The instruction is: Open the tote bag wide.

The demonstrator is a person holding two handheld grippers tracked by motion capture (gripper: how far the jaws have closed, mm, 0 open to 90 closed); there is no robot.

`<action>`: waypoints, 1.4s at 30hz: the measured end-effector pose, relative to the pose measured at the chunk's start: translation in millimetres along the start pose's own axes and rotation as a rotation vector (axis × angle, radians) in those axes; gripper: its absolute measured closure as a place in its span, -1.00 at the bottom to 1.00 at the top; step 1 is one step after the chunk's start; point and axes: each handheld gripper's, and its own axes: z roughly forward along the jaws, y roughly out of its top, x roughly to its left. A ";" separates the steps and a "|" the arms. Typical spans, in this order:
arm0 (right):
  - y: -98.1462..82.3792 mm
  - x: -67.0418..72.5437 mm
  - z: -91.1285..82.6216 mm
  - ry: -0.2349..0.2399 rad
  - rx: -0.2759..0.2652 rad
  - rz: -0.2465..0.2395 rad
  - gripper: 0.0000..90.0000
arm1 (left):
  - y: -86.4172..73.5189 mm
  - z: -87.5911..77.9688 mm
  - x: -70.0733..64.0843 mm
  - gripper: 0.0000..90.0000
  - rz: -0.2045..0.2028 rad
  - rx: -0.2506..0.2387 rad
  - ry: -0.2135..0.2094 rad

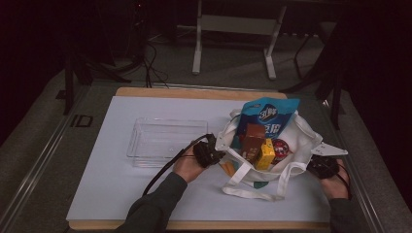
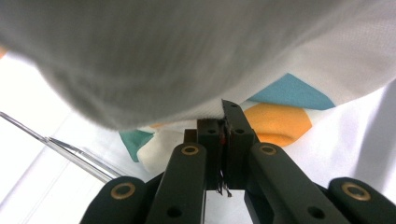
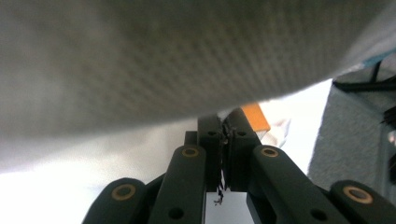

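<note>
Pinching the tote bag rim, left hand-held gripper and right hand-held gripper clamp opposite sides, bag between them.

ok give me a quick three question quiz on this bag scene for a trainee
1. True or false: both claws are shut on the white tote bag.
2. Which item stands tallest in the bag? A) blue snack pouch B) yellow box C) round red tin
3. What lies on the white board to the left of the bag?

Key
1. True: the left claw and the right claw each pinch the bag's rim.
2. A
3. A clear plastic tray, with nothing in it.
</note>
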 end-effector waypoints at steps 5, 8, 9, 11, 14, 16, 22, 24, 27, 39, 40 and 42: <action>-6.6 -2.8 11.8 0.021 0.021 0.047 0.95 | 0.1 1.4 1.5 0.95 -0.022 0.004 0.000; -8.9 -4.9 15.8 0.033 0.028 0.069 0.95 | -0.1 3.6 2.5 0.95 -0.035 0.012 -0.001; -9.1 -5.1 16.4 0.036 0.030 0.076 0.95 | -0.1 4.6 2.4 0.95 -0.039 0.019 0.002; -8.9 -5.1 17.6 0.034 0.036 0.082 0.95 | -0.5 7.2 1.2 0.95 -0.040 0.029 0.006; -7.5 -5.2 18.0 0.034 0.044 0.086 0.94 | -0.3 7.2 0.9 0.95 -0.047 0.023 0.007; -4.8 -4.2 15.7 0.026 0.049 0.079 0.93 | -1.9 5.5 2.4 0.90 -0.057 0.012 -0.006; -2.2 -7.3 3.9 0.030 0.014 0.075 0.75 | -12.3 -2.5 9.7 0.59 -0.101 -0.024 -0.025; -1.4 -9.3 -2.4 0.038 -0.005 0.081 0.66 | -14.9 -6.8 12.9 0.54 -0.119 -0.047 -0.031; 0.8 -13.6 -12.2 0.063 -0.041 0.089 0.43 | -15.5 -13.2 15.8 0.42 -0.129 -0.065 -0.019; 7.4 -20.5 -33.2 0.085 -0.101 0.089 0.09 | -13.5 -43.1 17.4 0.27 -0.124 -0.182 -0.030; 7.2 -21.7 -40.0 0.081 -0.118 0.097 0.08 | -13.4 -49.6 17.5 0.27 -0.127 -0.198 -0.026; 7.8 -23.2 -47.7 0.075 -0.136 0.107 0.07 | -13.4 -57.6 18.0 0.27 -0.132 -0.218 -0.024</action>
